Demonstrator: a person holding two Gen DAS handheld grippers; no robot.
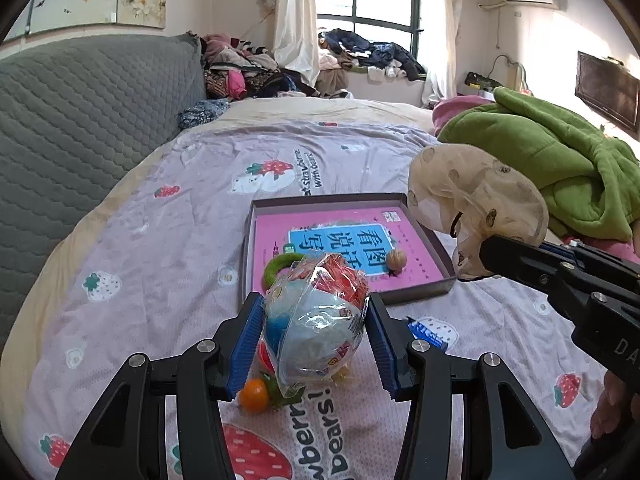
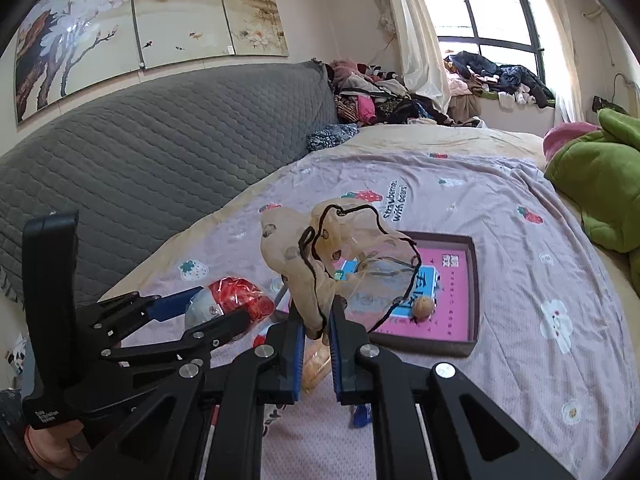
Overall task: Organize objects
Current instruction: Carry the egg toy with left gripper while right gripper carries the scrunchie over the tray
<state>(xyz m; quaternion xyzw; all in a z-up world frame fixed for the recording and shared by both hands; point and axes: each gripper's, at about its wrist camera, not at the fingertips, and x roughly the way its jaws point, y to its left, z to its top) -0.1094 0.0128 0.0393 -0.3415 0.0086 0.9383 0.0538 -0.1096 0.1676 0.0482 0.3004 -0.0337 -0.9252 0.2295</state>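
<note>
Left hand-held gripper (image 1: 316,320) clamped on a plastic-wrapped toy ball (image 1: 316,328), right hand-held gripper (image 2: 318,320) pinching a sheer spotted pouch (image 2: 320,256) — perhaps a hair net — above the bed (image 2: 520,240), box lid (image 2: 474,280) beyond.

Left of frame: broad open stretch of bedspread (image 1: 168,240) between the grey headboard (image 1: 80,128) and the shallow box (image 1: 436,248).
Centre: box walls ring a pink book (image 1: 320,240) with a walnut (image 1: 397,258) on it.
Right edge: green blanket (image 1: 560,160) heaped up, blocking.
Lower centre: orange fruit (image 1: 254,394) and blue wrapper (image 1: 428,332) lie loose.
Far end: clothes pile (image 1: 248,68).
</note>
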